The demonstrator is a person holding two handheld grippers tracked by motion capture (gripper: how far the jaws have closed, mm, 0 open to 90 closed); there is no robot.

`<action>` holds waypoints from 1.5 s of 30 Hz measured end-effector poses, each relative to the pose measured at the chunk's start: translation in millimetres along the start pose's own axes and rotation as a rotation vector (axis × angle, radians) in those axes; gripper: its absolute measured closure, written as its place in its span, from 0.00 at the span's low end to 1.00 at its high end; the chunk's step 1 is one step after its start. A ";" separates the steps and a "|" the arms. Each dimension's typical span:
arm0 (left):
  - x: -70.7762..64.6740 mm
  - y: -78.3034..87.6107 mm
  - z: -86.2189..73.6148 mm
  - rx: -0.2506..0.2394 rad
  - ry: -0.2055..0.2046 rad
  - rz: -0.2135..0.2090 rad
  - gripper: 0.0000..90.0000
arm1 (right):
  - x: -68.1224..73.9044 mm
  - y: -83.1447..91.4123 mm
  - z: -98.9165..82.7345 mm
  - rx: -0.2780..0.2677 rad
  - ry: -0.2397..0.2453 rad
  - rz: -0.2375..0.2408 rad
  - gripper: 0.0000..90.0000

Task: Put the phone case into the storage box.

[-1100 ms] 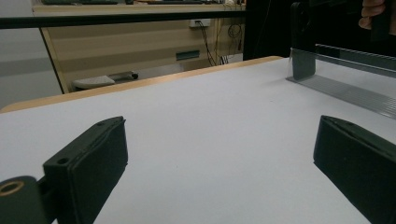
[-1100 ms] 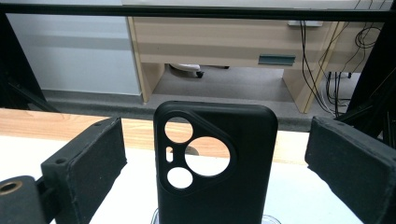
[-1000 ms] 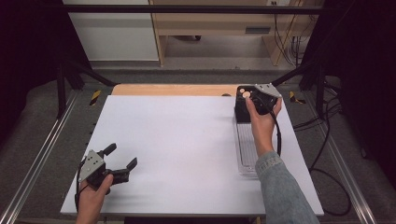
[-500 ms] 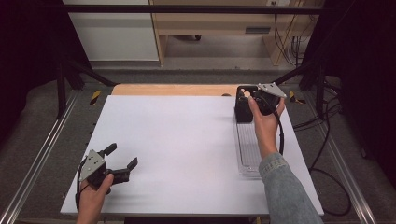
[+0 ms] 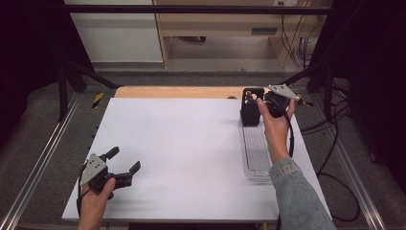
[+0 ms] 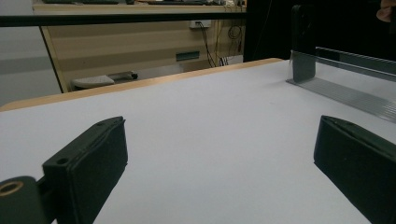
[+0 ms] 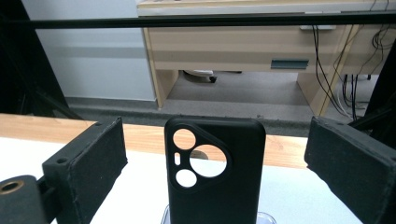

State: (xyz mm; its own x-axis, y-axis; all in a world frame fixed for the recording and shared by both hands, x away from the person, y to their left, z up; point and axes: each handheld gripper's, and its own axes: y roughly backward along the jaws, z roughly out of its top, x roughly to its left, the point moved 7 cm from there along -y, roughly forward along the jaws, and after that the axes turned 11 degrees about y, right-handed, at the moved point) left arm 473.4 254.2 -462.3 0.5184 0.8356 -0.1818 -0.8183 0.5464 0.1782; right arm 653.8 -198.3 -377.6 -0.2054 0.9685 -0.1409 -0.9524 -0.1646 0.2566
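The phone case (image 7: 215,172) stands upright at twelve o'clock between the right gripper (image 7: 212,163)'s spread jaws — unclamped; the left gripper (image 5: 120,165), far off, gapes too.

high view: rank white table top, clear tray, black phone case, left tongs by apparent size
1. White table top, by far the largest.
2. Clear tray, long and narrow.
3. Left tongs and black phone case look about alike; the tongs sit nearer the camera and a hand covers part of them, so I will not rank them.

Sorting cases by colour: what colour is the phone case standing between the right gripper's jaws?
Black; the phone case shows best in the right gripper view.
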 end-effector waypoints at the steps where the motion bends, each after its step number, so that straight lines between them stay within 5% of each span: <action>1: -0.6 0.6 -0.2 0.001 -0.003 -0.001 0.03 | -0.2 1.5 1.0 -0.004 -0.001 0.001 0.06; 16: -0.1 0.2 -1.1 0.003 0.005 -0.002 0.03 | 9.5 19.5 14.2 -0.043 0.037 0.063 0.06; 30: -1.1 0.2 -1.2 0.004 0.007 -0.007 0.03 | 8.8 36.3 22.1 -0.064 0.067 0.073 0.06; 45: 3.3 3.2 0.1 0.000 0.014 0.005 0.03 | 2.6 52.1 35.8 -0.120 -0.003 0.080 0.05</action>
State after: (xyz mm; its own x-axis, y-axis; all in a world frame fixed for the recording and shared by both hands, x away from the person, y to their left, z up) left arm 472.5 258.7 -462.3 0.5103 0.8377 -0.1945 -0.8212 0.5418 0.1788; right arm 611.7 -197.6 -330.4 -0.2810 0.9519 -0.1222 -0.9532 -0.2621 0.1505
